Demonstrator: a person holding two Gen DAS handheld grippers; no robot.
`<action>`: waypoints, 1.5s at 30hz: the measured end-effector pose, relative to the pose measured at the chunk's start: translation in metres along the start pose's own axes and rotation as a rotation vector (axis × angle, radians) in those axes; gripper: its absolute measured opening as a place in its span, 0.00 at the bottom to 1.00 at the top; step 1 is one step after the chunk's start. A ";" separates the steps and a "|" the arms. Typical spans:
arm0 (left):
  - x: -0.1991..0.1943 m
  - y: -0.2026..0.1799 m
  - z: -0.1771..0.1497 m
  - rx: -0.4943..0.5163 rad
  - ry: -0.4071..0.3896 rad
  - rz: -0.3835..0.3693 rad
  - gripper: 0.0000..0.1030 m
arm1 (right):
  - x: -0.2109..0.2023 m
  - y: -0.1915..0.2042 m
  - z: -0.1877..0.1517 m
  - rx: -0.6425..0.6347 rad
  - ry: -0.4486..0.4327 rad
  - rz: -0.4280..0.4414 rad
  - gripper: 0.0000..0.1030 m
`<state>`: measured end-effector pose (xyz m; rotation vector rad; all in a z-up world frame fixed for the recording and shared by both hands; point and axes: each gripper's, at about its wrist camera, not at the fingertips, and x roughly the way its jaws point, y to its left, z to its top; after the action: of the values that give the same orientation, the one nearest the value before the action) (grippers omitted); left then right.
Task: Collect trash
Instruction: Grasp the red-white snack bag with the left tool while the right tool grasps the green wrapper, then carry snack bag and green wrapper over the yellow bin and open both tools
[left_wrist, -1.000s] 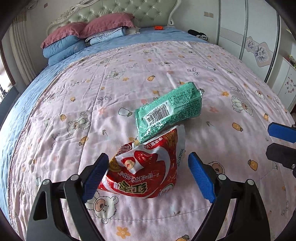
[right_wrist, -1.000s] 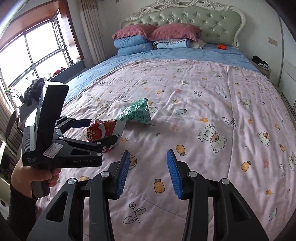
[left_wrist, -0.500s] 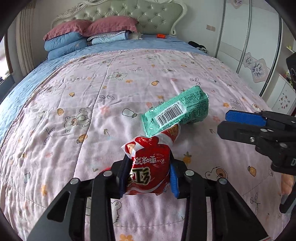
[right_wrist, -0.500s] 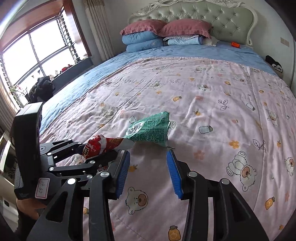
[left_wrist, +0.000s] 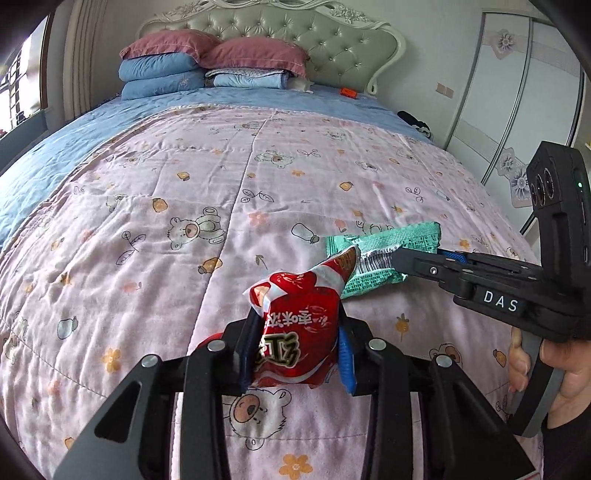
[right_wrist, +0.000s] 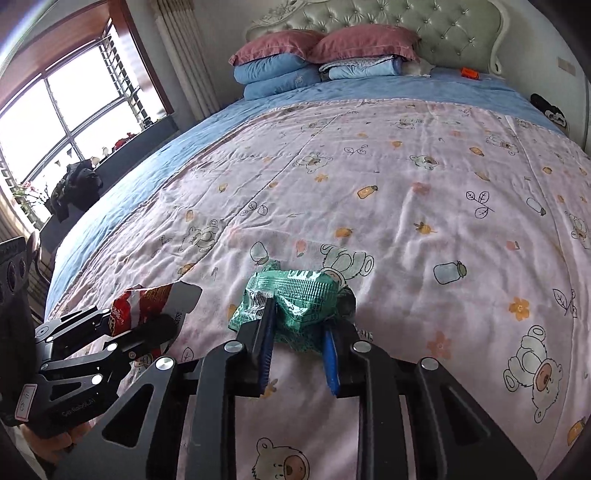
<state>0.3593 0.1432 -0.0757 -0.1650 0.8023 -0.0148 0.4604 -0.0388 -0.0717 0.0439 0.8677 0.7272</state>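
My left gripper (left_wrist: 297, 350) is shut on a crumpled red snack bag (left_wrist: 299, 328), held just above the pink quilt (left_wrist: 221, 192). The red bag also shows in the right wrist view (right_wrist: 147, 302), with the left gripper (right_wrist: 110, 332) at lower left. My right gripper (right_wrist: 299, 339) is shut on a green snack wrapper (right_wrist: 295, 295) lying on the quilt (right_wrist: 406, 184). In the left wrist view the green wrapper (left_wrist: 384, 240) lies right of centre, with the right gripper (left_wrist: 413, 264) reaching in from the right.
Stacked pink and blue pillows (left_wrist: 207, 62) lie against the tufted headboard (left_wrist: 280, 29). A small orange object (left_wrist: 348, 92) lies on the blue sheet near the headboard. A wardrobe (left_wrist: 517, 92) stands to the right. A window (right_wrist: 55, 110) is on the left.
My left gripper closed on the red bag and lifted it. My right gripper moved forward to the green wrapper and closed on it.
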 end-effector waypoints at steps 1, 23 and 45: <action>0.001 0.000 0.000 -0.003 0.005 -0.005 0.35 | -0.004 0.001 -0.002 0.001 -0.011 -0.001 0.17; -0.053 -0.096 -0.059 0.128 0.013 -0.100 0.35 | -0.148 -0.021 -0.089 0.126 -0.154 -0.047 0.12; -0.106 -0.350 -0.145 0.440 0.101 -0.332 0.35 | -0.370 -0.143 -0.260 0.331 -0.271 -0.315 0.12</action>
<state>0.1995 -0.2149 -0.0456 0.1222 0.8462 -0.5128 0.1996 -0.4340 -0.0379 0.2883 0.7056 0.2696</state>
